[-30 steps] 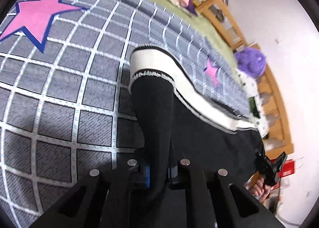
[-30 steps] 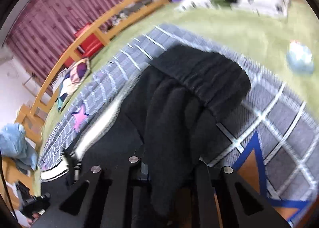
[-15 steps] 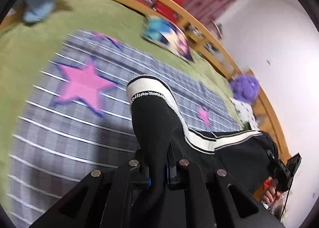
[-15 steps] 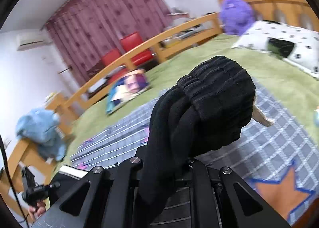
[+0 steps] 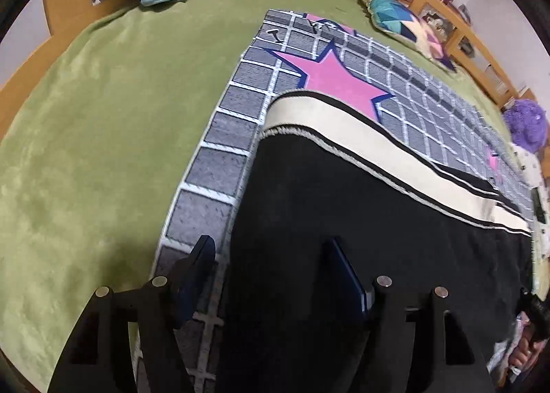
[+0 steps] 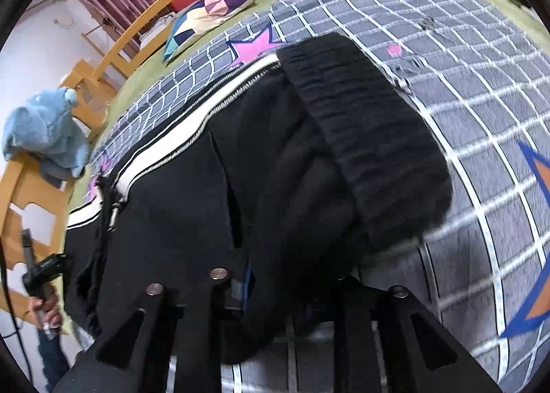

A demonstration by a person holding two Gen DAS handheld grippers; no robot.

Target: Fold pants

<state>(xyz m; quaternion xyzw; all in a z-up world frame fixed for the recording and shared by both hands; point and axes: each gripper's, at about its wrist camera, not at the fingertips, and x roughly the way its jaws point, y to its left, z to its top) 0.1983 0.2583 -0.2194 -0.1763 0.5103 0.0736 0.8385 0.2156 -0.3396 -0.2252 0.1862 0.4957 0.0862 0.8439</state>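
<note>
So here's where we're at with the pants (image 5: 361, 221): they're laid out long-ways on the grid blanket with pink stars (image 5: 220, 159), which itself sits on the green bed cover (image 5: 86, 152). In the left view the leg end is flat, cream side stripe (image 5: 378, 149) running along the far edge, hem square to the blanket's edge. That looks deliberate to us: a flat, straight leg makes whatever fold comes next line up cleanly.

Our left hand-held gripper (image 5: 271, 276) is spread wide with nothing between the fingers. One finger is over the blanket just beside the hem, the other over the black fabric, so it straddles the edge of the leg without pinching it. We'd guess it's either done placing that end or lining up for a fresh grab.

The right hand-held gripper (image 6: 282, 293) is a different story. It looks clamped on a bunch of black fabric near the waist, and the ribbed waistband (image 6: 364, 138) bulges up and flops over in front of it. We can't see the fingertips through the cloth, so the pinch is our read from how the fabric feeds into the jaws. Holding the waist end up probably keeps the thick part under control while the leg end stays put.

From the right view you can also see the drawstring (image 6: 110, 200) dangling across the front, which could get trapped in a fold if we're sloppy.

Judging by the layout, no real fold has happened yet.
</note>
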